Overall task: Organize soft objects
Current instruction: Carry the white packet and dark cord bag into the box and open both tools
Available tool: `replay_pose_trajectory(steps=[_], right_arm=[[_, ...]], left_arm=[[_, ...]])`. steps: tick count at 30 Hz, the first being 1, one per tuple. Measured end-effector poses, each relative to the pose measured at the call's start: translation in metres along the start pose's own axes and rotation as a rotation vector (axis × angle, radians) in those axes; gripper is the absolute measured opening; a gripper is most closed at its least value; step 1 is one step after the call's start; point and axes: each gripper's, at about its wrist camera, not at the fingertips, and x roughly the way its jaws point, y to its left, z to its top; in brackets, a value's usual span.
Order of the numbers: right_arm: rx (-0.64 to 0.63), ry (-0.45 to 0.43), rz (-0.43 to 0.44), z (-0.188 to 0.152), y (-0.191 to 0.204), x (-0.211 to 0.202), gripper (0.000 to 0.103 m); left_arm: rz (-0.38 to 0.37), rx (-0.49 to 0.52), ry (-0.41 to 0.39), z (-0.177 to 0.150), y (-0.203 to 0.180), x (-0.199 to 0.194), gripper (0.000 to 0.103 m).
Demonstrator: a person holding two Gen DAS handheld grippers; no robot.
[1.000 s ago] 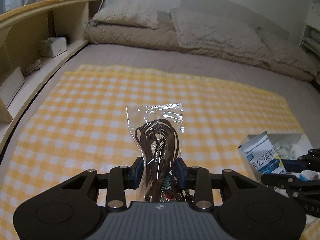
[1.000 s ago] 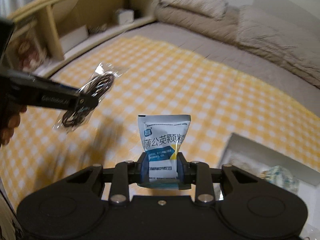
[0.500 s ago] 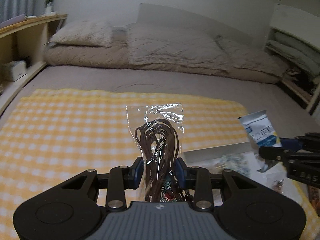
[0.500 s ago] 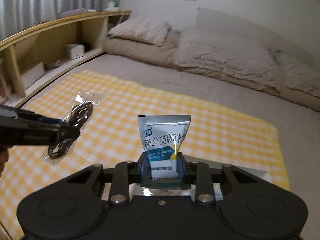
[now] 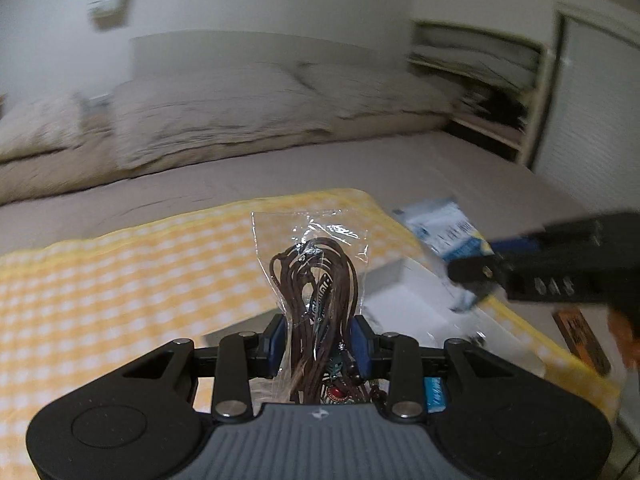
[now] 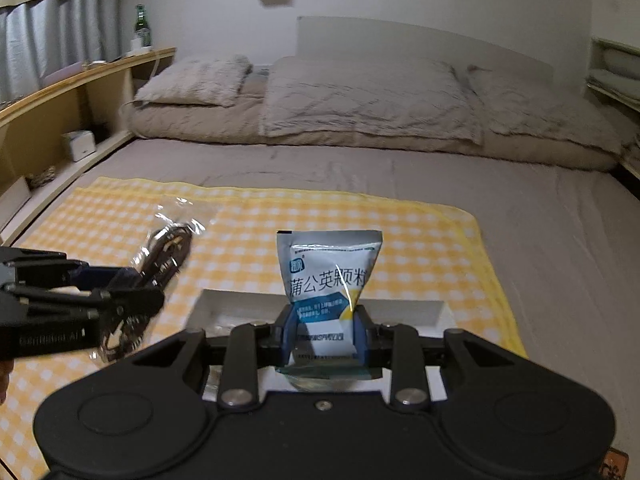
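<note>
A: What was the biggest thing in view?

B: A bed under a grey sheet, with grey pillows piled along its head edge. A wooden shelf unit ran down its left side, and a green bottle stood on top of it.

A: And on the bed?

B: A yellow checked cloth covered the part nearest the cameras. A white tray sat on the cloth near its right edge, with a few small items inside, too blurred to name.

A: What did the left tool have hold of?

B: The left tool had its blue pads closed tight on a clear plastic bag of brown cord. The bag stood upright between them, held up off the cloth, just to the left of the tray.

A: And the right tool?

B: The right tool was clamped on the lower part of a white and blue sachet with printed characters. It stood upright above the tray's near side, clear of the tray.

A: Were the two tools close?

B: Near, but apart; neither packet touched the other.
</note>
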Motion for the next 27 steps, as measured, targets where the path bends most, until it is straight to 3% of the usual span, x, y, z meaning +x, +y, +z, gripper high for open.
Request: replay_pose_trajectory(steps=[10, 16, 21, 27], right_arm=[[0.066, 0.071, -0.057, -0.01, -0.049, 0.029, 0.031], [0.097, 0.129, -0.071, -0.016, -0.069, 0.058, 0.031], [0.12, 0.166, -0.042, -0.018, -0.072, 0.08, 0.032], [0.145, 0.161, -0.028, -0.018, -0.067, 0.094, 0.055]], left_arm=[[-0.143, 0.243, 0.126, -0.017, -0.049, 0.046, 0.037], [-0.139, 0.288, 0.259, -0.035, -0.046, 0.063, 0.037], [-0.136, 0.316, 0.301, -0.046, -0.036, 0.067, 0.037], [-0.129, 0.333, 0.296, -0.041, -0.033, 0.077, 0.037]])
